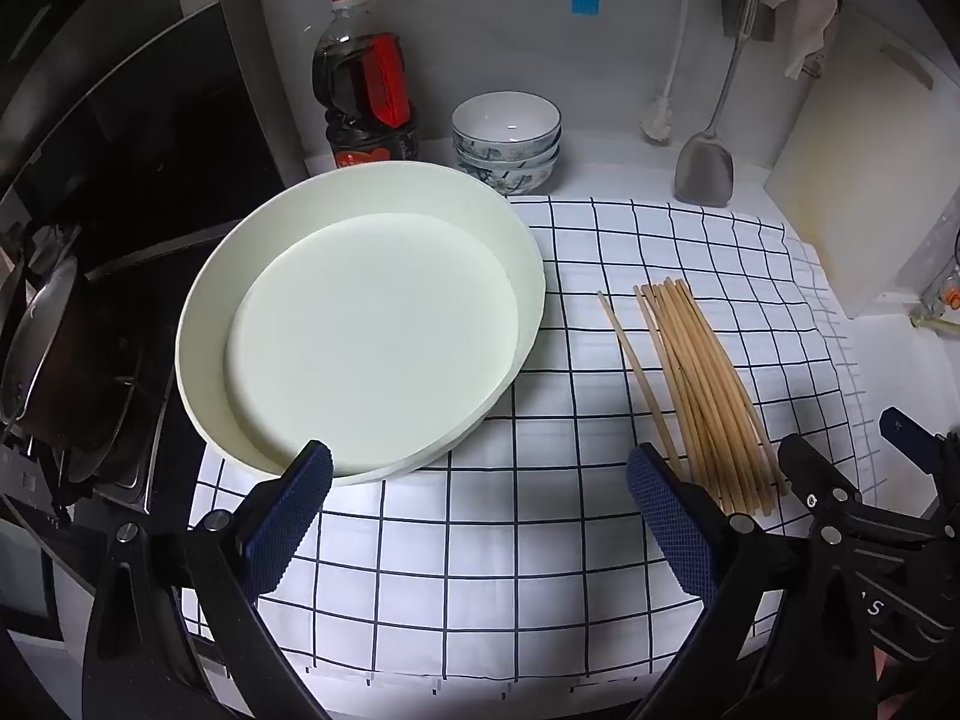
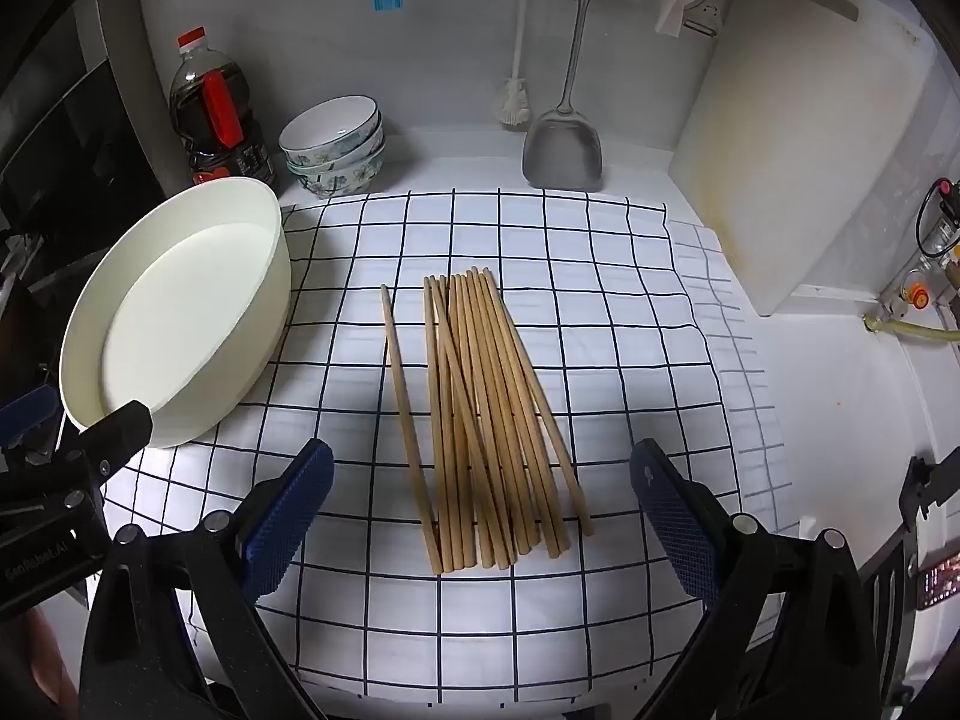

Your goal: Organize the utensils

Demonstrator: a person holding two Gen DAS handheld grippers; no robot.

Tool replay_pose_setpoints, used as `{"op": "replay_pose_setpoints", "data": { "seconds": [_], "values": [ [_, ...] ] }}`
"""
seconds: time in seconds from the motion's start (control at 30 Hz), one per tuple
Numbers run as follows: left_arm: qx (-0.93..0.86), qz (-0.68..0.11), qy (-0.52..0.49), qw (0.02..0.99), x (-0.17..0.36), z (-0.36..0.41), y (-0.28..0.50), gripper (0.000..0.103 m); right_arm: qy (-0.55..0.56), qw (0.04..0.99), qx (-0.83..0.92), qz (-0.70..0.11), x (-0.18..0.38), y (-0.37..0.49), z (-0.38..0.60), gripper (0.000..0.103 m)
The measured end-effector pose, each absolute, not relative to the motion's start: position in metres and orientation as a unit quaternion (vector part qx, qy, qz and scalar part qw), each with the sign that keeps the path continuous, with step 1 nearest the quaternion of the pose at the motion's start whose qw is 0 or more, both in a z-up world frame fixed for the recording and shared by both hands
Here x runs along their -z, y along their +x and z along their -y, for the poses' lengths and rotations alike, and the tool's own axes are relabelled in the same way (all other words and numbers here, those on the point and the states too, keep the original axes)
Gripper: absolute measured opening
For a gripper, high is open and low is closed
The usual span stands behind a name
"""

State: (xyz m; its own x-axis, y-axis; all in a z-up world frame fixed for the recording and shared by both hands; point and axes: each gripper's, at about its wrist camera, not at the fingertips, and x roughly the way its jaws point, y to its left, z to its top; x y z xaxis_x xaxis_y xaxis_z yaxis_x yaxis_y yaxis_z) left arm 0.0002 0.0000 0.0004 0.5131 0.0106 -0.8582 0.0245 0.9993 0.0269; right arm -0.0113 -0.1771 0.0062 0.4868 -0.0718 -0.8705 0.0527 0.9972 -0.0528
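Across the left wrist view, a white cloth [image 1: 480,540] with a dark grid covers the counter. At the bottom, the left gripper [image 1: 480,516] has its blue-padded fingers [image 1: 288,516] spread wide with only cloth between them. Left of centre a shallow round cream tray [image 1: 204,324] sits on the cloth, one fingertip overlapping its near rim. Right of centre lies a bundle of wooden chopsticks [image 1: 696,384], with one stick set slightly apart on its left; the near ends are just beside the right fingertip. At the lower right edge, part of the right gripper [image 1: 840,510] shows. Along the back stand a dark bottle [image 1: 366,90], stacked bowls [image 1: 507,138], a spatula [image 1: 705,171] and a white board [image 1: 852,168].

Low in the right wrist view, the right gripper [image 2: 480,516] also holds its fingers [image 2: 672,522] spread wide, gripping nothing. The chopsticks [image 2: 486,420] lie at the centre on the cloth [image 2: 600,330], their near ends between the two fingertips but apart from both. The tray [image 2: 264,276] sits at the left, the left gripper [image 2: 90,462] black at the lower left edge before it. Bottle [image 2: 210,114], bowls [image 2: 333,144], spatula [image 2: 561,150] and board [image 2: 798,138] line the back.
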Motion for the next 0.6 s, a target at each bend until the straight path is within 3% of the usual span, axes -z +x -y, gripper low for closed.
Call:
{"op": "replay_pose_setpoints", "data": {
  "seconds": [0.6],
  "values": [
    [-0.003, -0.489, 0.025, 0.872, -0.007, -0.012, 0.006, 0.097, -0.010, 0.863, 0.035, -0.504, -0.006, -0.012, 0.177, 0.095]
  ]
}}
